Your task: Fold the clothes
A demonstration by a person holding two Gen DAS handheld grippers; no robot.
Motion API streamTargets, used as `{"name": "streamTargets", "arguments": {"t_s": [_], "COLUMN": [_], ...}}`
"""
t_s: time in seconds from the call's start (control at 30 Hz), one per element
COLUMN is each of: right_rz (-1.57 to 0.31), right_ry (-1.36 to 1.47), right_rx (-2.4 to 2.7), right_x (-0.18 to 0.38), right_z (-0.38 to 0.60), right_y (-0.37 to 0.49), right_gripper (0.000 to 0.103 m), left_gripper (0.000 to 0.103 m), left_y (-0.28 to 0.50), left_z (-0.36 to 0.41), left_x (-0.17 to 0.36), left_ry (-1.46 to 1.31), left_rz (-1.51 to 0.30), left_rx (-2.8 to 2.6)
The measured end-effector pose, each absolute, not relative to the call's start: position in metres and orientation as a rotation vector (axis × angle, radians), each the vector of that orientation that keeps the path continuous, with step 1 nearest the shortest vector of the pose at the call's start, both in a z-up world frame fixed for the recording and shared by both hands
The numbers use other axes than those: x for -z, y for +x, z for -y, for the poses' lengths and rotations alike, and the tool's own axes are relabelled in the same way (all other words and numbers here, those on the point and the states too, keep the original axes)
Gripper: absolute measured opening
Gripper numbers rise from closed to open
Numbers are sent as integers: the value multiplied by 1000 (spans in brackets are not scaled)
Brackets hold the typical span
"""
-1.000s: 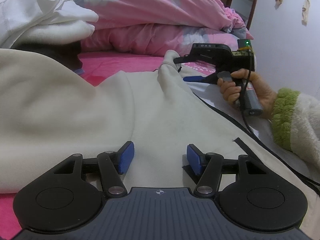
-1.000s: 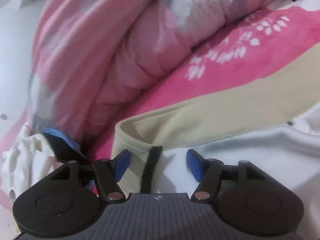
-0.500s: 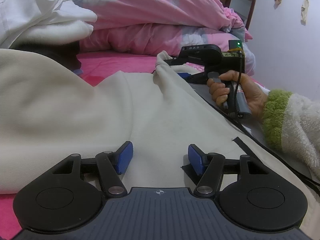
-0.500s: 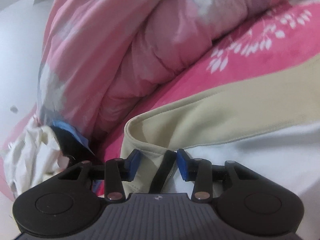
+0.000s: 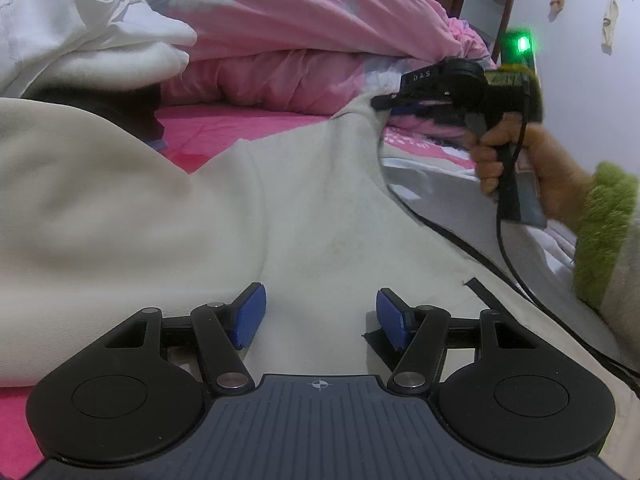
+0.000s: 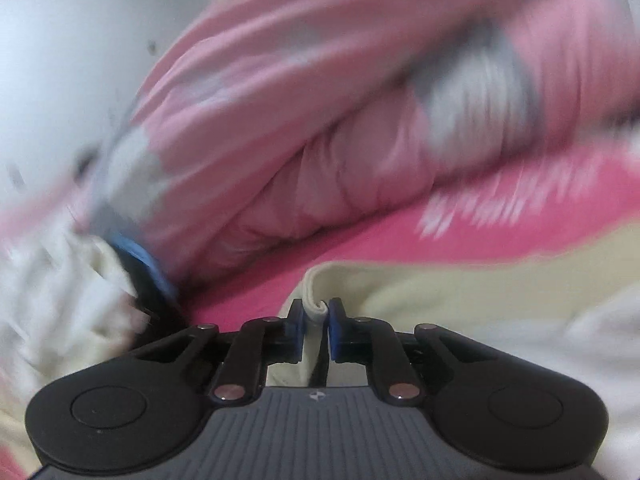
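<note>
A bed with a bright pink sheet point(image 5: 224, 128) fills the scene. At its far side lies a bulky pink quilt point(image 5: 304, 28) with grey and white patches, and at the far left a heap of white clothes point(image 5: 80, 32) sits on top of something dark.

Spread across the near part of the bed is the cream garment point(image 5: 192, 216), a soft fleecy piece with black trim along its right edge. It covers the sheet from the left edge of the view to the right, and its far right corner is drawn up into a peak above the bed.

At that peak is the right hand-held gripper point(image 6: 317, 320), seen from the left wrist camera at the far right, gripped by a hand point(image 5: 516, 160) in a fuzzy sleeve with a green cuff point(image 5: 604, 232). Its jaws have just been closing and are now clenched on the rolled edge of the cream garment, the fabric pinched between the blue pads point(image 6: 297, 326). The right wrist view is smeared with motion blur.

The left hand-held gripper point(image 5: 319, 314) sits low over the near part of the garment, released, its blue pads point(image 5: 250, 314) well apart with fabric below and between them but not pressed.
</note>
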State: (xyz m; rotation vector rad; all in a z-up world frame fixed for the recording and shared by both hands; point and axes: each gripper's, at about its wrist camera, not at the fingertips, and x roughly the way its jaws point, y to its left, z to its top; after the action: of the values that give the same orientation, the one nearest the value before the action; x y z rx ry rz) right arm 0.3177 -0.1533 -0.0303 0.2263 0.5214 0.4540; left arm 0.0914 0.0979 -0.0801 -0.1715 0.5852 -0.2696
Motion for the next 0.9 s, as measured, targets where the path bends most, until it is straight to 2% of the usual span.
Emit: {"name": "streamTargets", "arguments": {"t_s": [0.17, 0.27, 0.4, 0.47, 0.57, 0.6, 0.7, 0.77, 0.9], "right_rz": [-445, -427, -483, -508, -558, -574, -602, -606, -627], "right_ry": [-229, -542, -713, -747, -618, -566, -392, -264, -260], "right_rx": [-307, -206, -150, -143, -165, -173, -171, -153, -213], "right_x": [17, 42, 90, 114, 98, 90, 61, 37, 14], "right_z": [97, 56, 35, 35, 51, 57, 86, 110, 126], "right_y": [303, 303, 325, 336, 344, 347, 347, 343, 319], "right_gripper": [11, 11, 11, 12, 13, 15, 35, 35, 35], "left_gripper": [61, 61, 61, 62, 62, 62, 62, 62, 63], "left_y": [91, 92, 92, 92, 91, 91, 91, 92, 91], "left_z": [-98, -98, -98, -99, -99, -99, -99, -99, -99], "left_x": [80, 79, 79, 79, 79, 79, 78, 78, 78], "left_ry": [-169, -167, -167, -169, -170, -169, -168, -167, -166], "left_rz": [-586, -586, -585, -586, -585, -585, -587, -587, -588], "left_rx": [268, 268, 270, 271, 270, 270, 269, 269, 267]}}
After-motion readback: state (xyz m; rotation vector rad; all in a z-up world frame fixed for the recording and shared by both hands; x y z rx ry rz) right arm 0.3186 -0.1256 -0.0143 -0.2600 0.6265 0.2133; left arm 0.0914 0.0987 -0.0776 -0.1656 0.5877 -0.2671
